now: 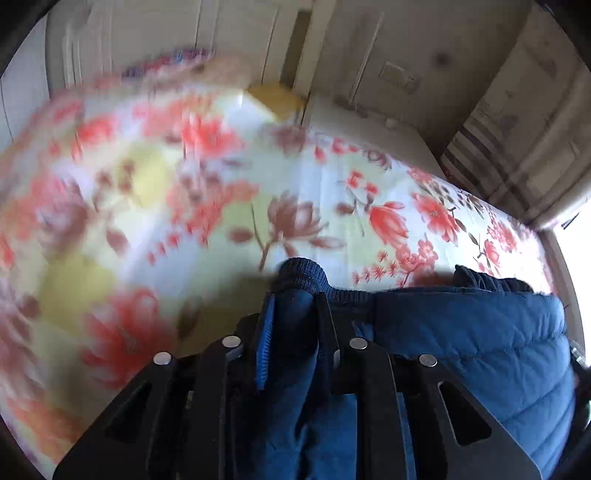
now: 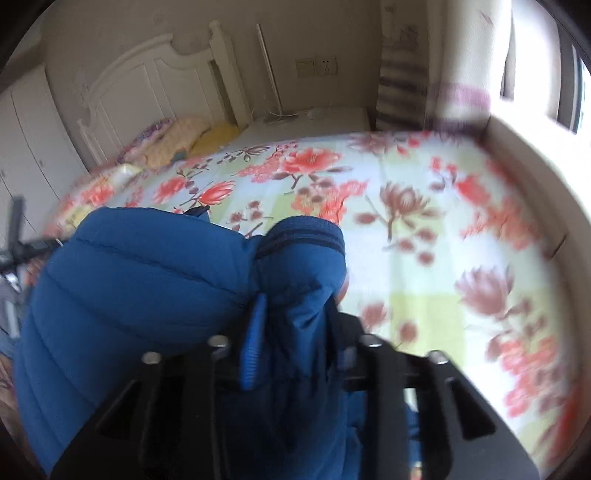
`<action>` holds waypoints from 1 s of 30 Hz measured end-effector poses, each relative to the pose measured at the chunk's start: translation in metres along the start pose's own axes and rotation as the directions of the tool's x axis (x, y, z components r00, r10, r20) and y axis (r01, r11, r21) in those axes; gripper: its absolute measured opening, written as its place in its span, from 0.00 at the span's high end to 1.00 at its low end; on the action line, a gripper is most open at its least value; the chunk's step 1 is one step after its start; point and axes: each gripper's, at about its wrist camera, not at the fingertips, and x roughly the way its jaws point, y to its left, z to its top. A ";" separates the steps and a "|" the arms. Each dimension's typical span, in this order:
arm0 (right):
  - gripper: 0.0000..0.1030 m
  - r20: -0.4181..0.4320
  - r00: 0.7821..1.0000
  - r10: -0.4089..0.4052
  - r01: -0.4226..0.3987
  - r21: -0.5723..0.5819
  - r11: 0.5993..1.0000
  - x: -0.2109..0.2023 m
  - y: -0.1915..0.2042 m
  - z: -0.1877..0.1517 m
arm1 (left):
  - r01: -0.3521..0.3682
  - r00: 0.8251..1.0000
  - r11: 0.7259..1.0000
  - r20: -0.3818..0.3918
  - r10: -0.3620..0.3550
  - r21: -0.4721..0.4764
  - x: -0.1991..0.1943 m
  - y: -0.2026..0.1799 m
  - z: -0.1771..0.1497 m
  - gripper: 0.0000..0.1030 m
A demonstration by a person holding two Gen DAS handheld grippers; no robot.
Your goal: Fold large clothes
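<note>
A blue quilted puffer jacket [image 1: 480,339] with dark ribbed trim is held up above the floral bedspread [image 1: 303,206]. My left gripper [image 1: 293,306] is shut on a bunched edge of the jacket near the ribbed band, and the rest hangs to its right. In the right wrist view my right gripper [image 2: 295,306] is shut on another bunched edge of the jacket [image 2: 140,280], whose bulk hangs to its left over the bedspread [image 2: 424,229]. Both views are motion-blurred.
Pillows [image 2: 177,140] lie at the white headboard [image 2: 147,81]. A white nightstand [image 2: 314,122] stands beside the bed, with a striped curtain [image 2: 402,88] and a window ledge [image 2: 535,158] to the right. White wardrobe doors [image 1: 166,33] are behind.
</note>
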 end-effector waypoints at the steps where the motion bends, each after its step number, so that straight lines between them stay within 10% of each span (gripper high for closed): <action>1: 0.31 0.009 1.000 0.021 -0.021 0.057 0.998 -0.006 -0.011 -0.001 | 0.051 0.998 0.998 0.025 -0.050 -0.033 -0.008 0.008 0.002 0.80; 10: 0.19 0.199 0.965 0.171 -0.170 -0.022 0.985 -0.157 -0.034 -0.083 | 0.190 0.970 0.976 0.133 -0.204 0.111 -0.130 0.058 -0.079 0.74; 18: 0.18 0.149 0.946 0.288 -0.279 -0.076 0.957 -0.196 -0.024 -0.210 | 0.338 0.936 0.939 0.076 -0.343 0.068 -0.164 0.090 -0.201 0.74; 20: 0.18 0.137 0.943 0.302 -0.294 -0.077 0.953 -0.185 -0.024 -0.215 | 0.329 0.940 0.943 0.080 -0.332 0.047 -0.160 0.091 -0.214 0.59; 22: 0.19 0.140 0.941 0.309 -0.300 -0.083 0.950 -0.173 -0.021 -0.210 | 0.329 0.938 0.944 0.111 -0.329 0.015 -0.158 0.093 -0.219 0.05; 30: 0.44 0.156 0.955 0.253 -0.230 -0.151 0.961 -0.158 0.005 -0.203 | 0.318 0.940 0.941 0.091 -0.329 0.112 -0.149 0.061 -0.218 0.06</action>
